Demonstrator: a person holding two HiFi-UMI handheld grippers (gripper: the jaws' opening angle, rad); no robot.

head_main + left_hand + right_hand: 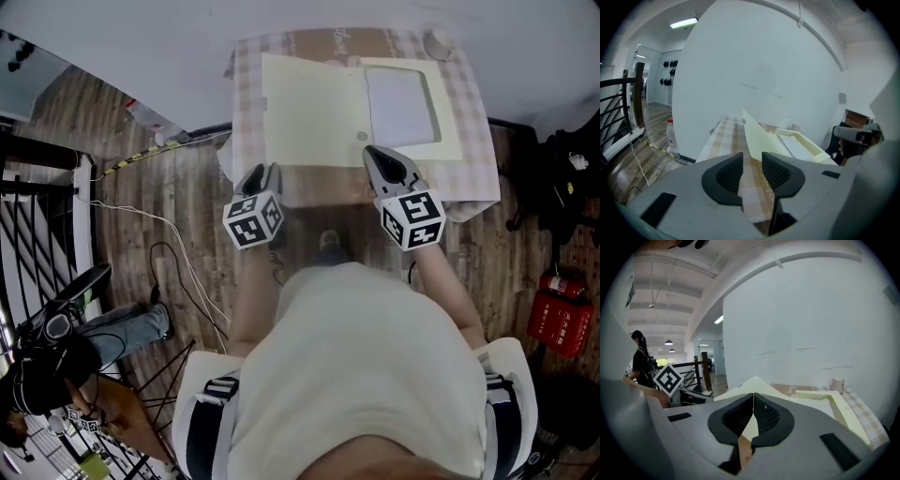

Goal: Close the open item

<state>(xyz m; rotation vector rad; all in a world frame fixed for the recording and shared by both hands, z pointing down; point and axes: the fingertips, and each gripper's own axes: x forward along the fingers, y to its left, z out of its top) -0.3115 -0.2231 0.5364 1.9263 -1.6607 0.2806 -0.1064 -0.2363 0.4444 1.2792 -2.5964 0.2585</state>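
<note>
Left gripper (752,159): jaws parted, pads bare, only checked cloth showing in the gap between them. Right gripper (753,397): jaws drawn together, pads meeting at the tips, nothing visible between them. In the head view the left gripper (265,172) points at the near left corner of the open box (309,112) and lies just short of its near edge, apart from it. The right gripper (372,152) lies over the near edge of the box, close to the fold where the lid (300,131) joins the tray (448,112); whether its tips touch the card cannot be told. The box is cream and flat, with the lid spread to the left of the tray. It rests on a table under a checked cloth (246,89) that shows on all sides of the box. A small pale round object (438,43) stands on the cloth just beyond the far right corner of the box. A red fire extinguisher (560,284) lies on the wooden floor, well to the right of the box and nearer the person.
</note>
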